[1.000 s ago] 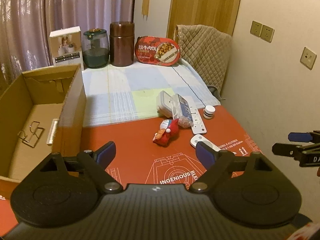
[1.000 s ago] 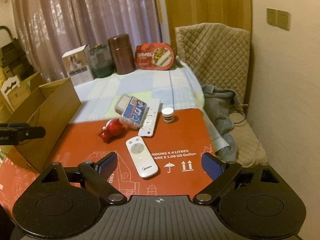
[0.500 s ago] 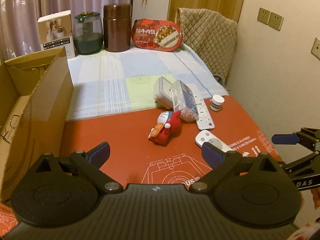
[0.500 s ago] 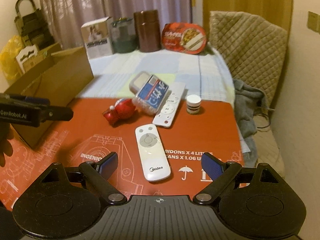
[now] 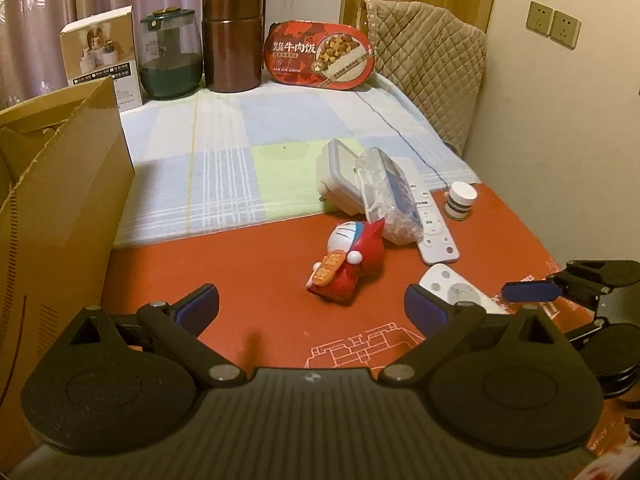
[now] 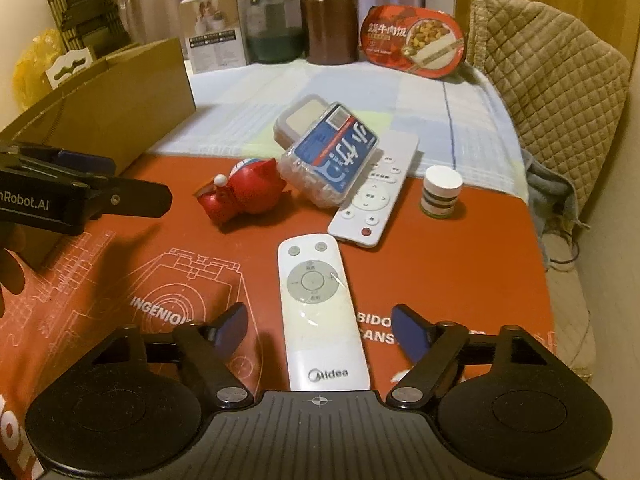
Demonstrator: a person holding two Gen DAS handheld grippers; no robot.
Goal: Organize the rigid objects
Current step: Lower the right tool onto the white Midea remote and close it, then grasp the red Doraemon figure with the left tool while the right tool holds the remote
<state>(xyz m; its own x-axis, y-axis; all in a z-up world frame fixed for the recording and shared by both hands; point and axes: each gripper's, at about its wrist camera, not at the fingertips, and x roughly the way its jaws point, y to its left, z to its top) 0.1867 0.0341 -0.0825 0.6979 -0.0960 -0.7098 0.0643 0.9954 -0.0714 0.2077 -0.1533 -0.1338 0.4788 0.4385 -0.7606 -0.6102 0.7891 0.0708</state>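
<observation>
A small room with pale curtains and a wooden door holds a table covered at the back by a blue-and-white checked cloth (image 5: pixel 224 152) and at the front by a flattened red printed cardboard sheet (image 6: pixel 460 264), likely laid down as a work mat.

At the far left stands an open brown corrugated cardboard box (image 5: pixel 60 208), close beside the mat, probably the bin for the loose items. The left gripper (image 5: pixel 311 306) hangs over the red sheet with its jaws spread wide and nothing between them; it points toward a red-and-white glossy cat figurine (image 5: pixel 348 264) lying on its side, seemingly lined up for that toy.

Right of the figurine, a clear plastic packet with a blue label (image 6: pixel 332 156) leans on a grey-lidded white container (image 6: pixel 298 120) and overlaps a flat white remote with a red button (image 6: pixel 376 192); the pile looks dumped, not arranged. A small white striped jar (image 6: pixel 440 192) stands upright apart.

Nearest, a white oval-ended Midea remote (image 6: pixel 316 312) lies flat, lengthwise between the right gripper's (image 6: pixel 318 330) blue pads (image 6: pixel 408 332). Those jaws are closing around it but not yet pressing its sides.
</observation>
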